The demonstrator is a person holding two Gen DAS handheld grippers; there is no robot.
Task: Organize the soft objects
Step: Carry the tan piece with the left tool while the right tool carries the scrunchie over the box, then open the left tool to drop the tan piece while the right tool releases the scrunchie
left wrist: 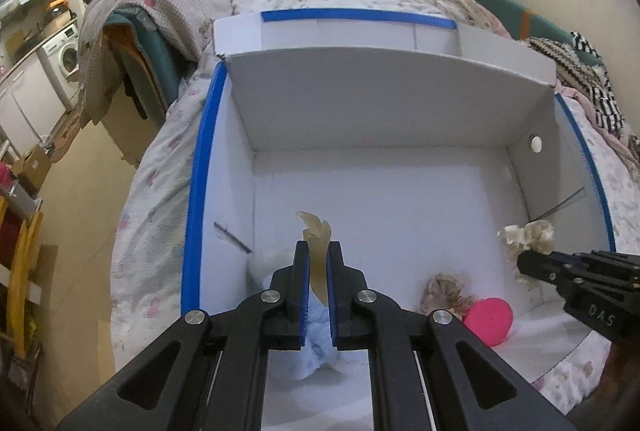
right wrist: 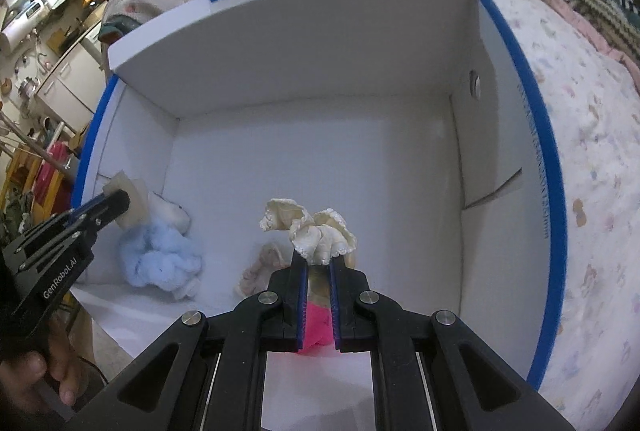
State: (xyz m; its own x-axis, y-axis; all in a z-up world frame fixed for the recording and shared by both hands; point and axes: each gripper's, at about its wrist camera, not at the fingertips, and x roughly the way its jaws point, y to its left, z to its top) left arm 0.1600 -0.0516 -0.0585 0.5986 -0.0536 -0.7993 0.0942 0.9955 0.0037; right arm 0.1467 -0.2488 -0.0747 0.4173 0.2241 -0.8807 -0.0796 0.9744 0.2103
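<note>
Left wrist view: two soft pieces held over the white storage box (left wrist: 240,87), both grippers clamped.

Left gripper (left wrist: 318,251) pinches a thin beige sponge pad (left wrist: 318,231) above the box's near-left corner; right gripper (right wrist: 318,259) pinches a cream ruffled scrunchie (right wrist: 316,227) over its near middle. Both look light, limp and squashy (a pinch on any fold should do). On the box floor lie a fluffy blue scrunchie (right wrist: 160,259), a pink round piece (left wrist: 490,319) and a beige scrunchie (left wrist: 444,291).
</note>
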